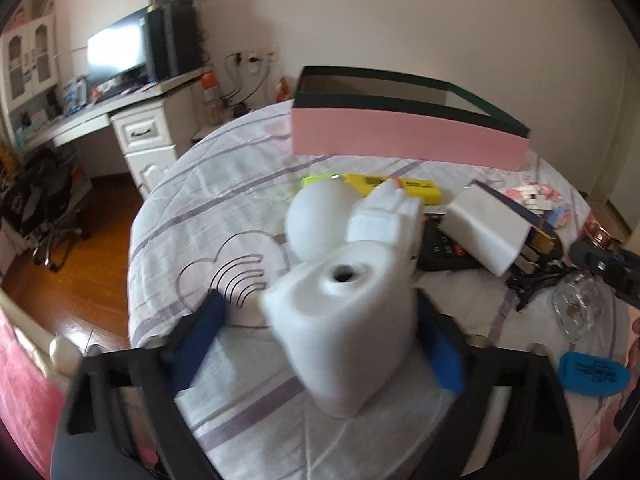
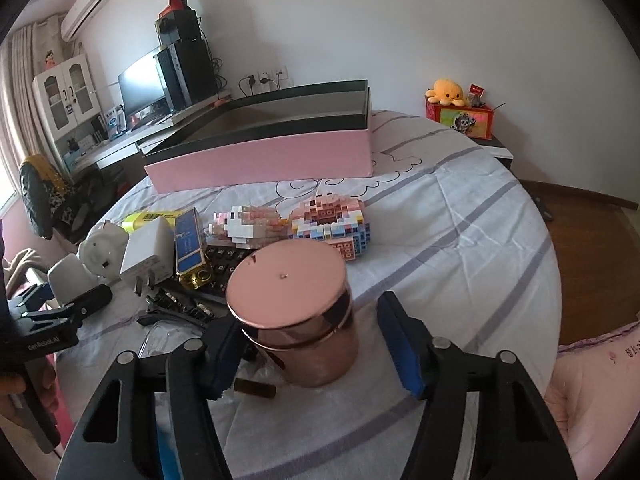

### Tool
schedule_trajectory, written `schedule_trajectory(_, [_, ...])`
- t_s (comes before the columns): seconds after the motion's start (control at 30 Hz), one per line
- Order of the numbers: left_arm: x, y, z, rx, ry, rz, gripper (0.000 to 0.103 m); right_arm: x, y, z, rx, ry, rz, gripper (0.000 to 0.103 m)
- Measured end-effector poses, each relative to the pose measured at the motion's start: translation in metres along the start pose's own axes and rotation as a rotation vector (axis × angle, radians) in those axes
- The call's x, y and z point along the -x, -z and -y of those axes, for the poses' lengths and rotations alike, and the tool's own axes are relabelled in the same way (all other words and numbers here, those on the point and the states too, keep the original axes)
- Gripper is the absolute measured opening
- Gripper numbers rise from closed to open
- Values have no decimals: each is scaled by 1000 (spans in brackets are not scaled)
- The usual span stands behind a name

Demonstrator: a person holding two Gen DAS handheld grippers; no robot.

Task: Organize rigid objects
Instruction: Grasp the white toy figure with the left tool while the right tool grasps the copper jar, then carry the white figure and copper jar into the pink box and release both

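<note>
Home bedroom: bed with striped sheet (image 2: 460, 216), white desk (image 1: 132, 120) carrying monitor (image 2: 140, 80), wall air conditioner (image 2: 90, 2), glass-door cabinet (image 2: 66, 92), plush toy (image 2: 446, 90), wood floor (image 1: 92, 224).

The white figurine (image 1: 344, 300) is smeared by motion blur in the left wrist view, and it hides the inner face of the right-side pad (image 1: 444, 356) — whether that pad touches it cannot be told. In the right wrist view the copper jar (image 2: 296, 312) covers part of the keyboard (image 2: 224, 264), and a small brown piece (image 2: 256, 390) beside the jar's base is too indistinct to name. The glass dish (image 1: 576, 308) and the print on the blue tag (image 1: 594, 374) are too blurred to read.
</note>
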State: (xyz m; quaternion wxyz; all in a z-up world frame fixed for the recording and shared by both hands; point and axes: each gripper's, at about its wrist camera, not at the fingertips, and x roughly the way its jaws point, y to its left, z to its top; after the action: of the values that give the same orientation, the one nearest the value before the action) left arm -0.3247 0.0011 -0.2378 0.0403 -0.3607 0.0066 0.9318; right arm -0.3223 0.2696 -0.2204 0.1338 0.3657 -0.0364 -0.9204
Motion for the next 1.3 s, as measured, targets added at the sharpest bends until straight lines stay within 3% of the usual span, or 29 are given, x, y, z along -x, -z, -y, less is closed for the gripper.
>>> schedule_trajectory(0.3, [9, -9, -7, 5, 40, -6, 72, 0, -5, -2, 10, 14, -22, 52])
schedule_trajectory(0.43, [16, -13, -8, 1, 78, 2, 57, 3, -9, -3, 13, 17, -22, 51])
schedule_trajectory(0.53, [12, -7, -6, -19, 81, -28, 56, 3, -10, 0, 6, 16, -28, 51])
schedule_trajectory(0.6, [13, -2, -8, -10, 95, -39, 57, 2, -9, 0, 5, 21, -37, 51])
schedule_trajectory(0.7, [17, 5, -14, 10, 111, -42, 72, 1, -6, 6, -10, 23, -46, 51])
schedule_trajectory(0.73, [19, 6, -15, 13, 108, -41, 81, 1, -5, 7, -15, 23, -47, 51])
schedule_trajectory(0.8, [23, 8, -16, 11, 92, -36, 83, 2, -5, 8, -23, 26, -46, 51])
schedule_trajectory(0.83, [23, 10, -17, 4, 88, -36, 79, 3, -5, 8, -23, 29, -44, 51])
schedule_trajectory(0.9, [22, 11, -18, -1, 97, -41, 56, 3, -5, 6, -19, 33, -45, 51])
schedule_trajectory(1.3, [37, -3, -15, -19, 124, 1, 54, 19, -18, 4, -1, 65, -11, 50])
